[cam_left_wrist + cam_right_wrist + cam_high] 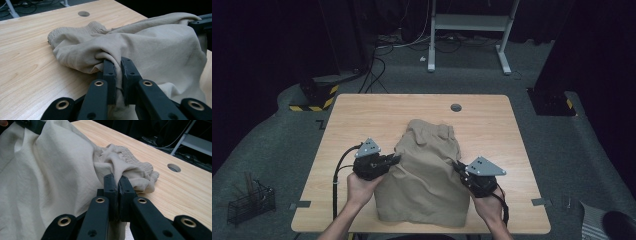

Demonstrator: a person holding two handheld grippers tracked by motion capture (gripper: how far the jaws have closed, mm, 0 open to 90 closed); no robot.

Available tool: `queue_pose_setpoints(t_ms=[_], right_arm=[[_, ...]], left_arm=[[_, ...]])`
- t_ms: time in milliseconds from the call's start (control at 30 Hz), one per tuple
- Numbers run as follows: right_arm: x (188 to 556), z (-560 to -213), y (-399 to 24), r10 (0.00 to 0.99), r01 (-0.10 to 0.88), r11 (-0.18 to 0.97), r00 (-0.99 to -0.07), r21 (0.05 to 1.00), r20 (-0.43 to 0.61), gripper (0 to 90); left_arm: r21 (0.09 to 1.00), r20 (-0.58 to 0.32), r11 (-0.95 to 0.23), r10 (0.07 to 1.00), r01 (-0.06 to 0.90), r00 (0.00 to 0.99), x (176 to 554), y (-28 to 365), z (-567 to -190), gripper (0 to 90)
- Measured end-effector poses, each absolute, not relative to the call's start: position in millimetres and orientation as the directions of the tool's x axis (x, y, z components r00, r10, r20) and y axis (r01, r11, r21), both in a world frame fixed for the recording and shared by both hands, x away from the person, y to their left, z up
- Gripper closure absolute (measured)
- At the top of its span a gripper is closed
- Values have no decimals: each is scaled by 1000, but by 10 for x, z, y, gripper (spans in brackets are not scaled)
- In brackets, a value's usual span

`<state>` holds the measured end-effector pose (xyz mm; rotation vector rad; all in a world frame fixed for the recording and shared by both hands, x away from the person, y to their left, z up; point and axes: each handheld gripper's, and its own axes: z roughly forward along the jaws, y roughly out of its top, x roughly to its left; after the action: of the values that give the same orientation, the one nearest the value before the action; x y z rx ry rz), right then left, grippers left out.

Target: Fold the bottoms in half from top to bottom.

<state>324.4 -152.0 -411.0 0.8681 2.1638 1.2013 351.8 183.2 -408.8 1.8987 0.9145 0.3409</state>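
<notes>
A beige pair of shorts (427, 172) lies on the wooden table (357, 120), its elastic waistband (432, 127) toward the far side. My left gripper (396, 159) is shut on the cloth at the garment's left edge; in the left gripper view its jaws pinch a bunched fold (110, 53). My right gripper (458, 166) is shut on the right edge, and a fold (120, 170) is clamped between its jaws in the right gripper view. The cloth between the two grippers is raised off the table like a tent.
A round cable hole (456, 107) sits near the table's far edge. A wire basket (249, 202) stands on the floor at lower left. A white desk frame (469, 30) and cables lie beyond the table.
</notes>
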Motion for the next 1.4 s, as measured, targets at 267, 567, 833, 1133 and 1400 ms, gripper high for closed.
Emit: queue_pose_setpoints(t_ms=[267,567,833,1133,1400], right_arm=[[3049,-4049,-1546,719,256,408,-682,876,-136,872],[2668,-3819,-1549,682,176,428,-706,887,-189,872],[2811,-3715,-1531,704,150,404,-681,902,-202,872],[3118,-3860,-1548,726,233,382,-674,894,-135,871],[3367,-3964,-1577,745,290,350,-662,891,-77,871]], left_arm=[[864,-137,-260,701,430,700,3276,1868,-4018,833],[890,-134,-249,657,382,742,2860,1924,-3719,833],[900,-99,-250,680,357,726,3082,1901,-3576,832],[864,-167,-232,704,446,690,3483,1875,-3777,832],[836,-220,-212,716,506,663,3729,1869,-3909,831]])
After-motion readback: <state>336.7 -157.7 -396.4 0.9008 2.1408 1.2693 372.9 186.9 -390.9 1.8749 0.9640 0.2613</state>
